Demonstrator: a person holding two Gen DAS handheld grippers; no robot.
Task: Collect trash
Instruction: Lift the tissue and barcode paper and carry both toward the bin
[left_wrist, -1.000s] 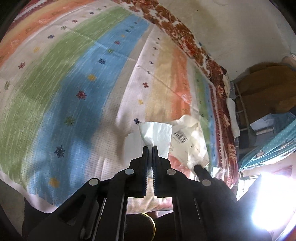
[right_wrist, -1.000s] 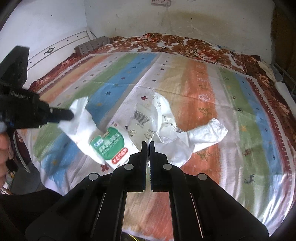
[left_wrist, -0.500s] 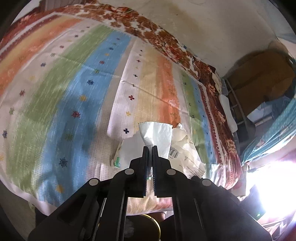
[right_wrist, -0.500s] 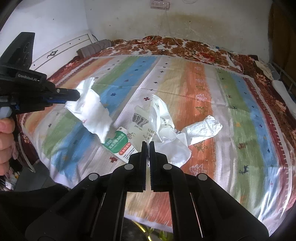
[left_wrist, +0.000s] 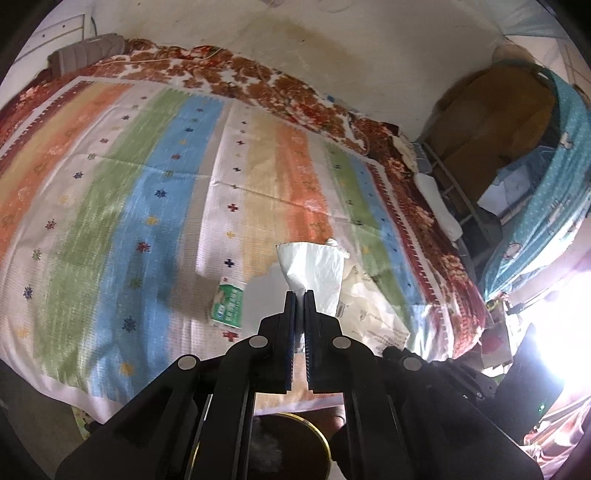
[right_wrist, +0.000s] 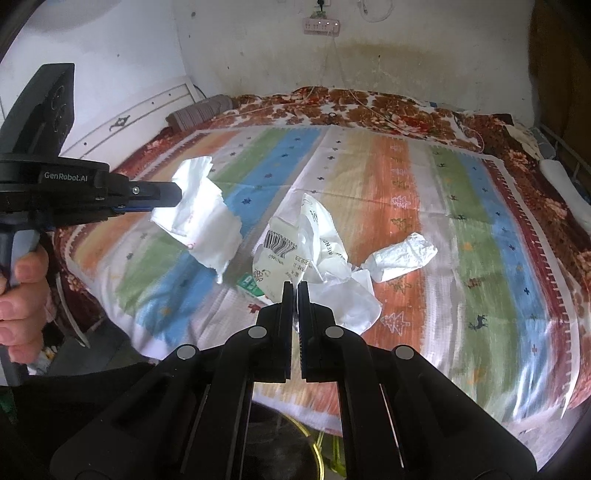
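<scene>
The left gripper (left_wrist: 299, 293) had its fingers clamped on a crumpled white plastic wrapper (right_wrist: 201, 214), held in the air at centre left of the right wrist view, clear of the striped bedspread (right_wrist: 461, 206). The right gripper (right_wrist: 294, 284) had its fingers pressed together on a white printed plastic bag with a barcode (right_wrist: 295, 251), lifted at frame centre. Left on the bed were a green and white carton (left_wrist: 228, 302), lower centre of the left wrist view, and a twisted white plastic bag (right_wrist: 402, 256), right of centre in the right view. Judging by this, collection was partway: two pieces gripped, two waiting, none visibly binned.
</scene>
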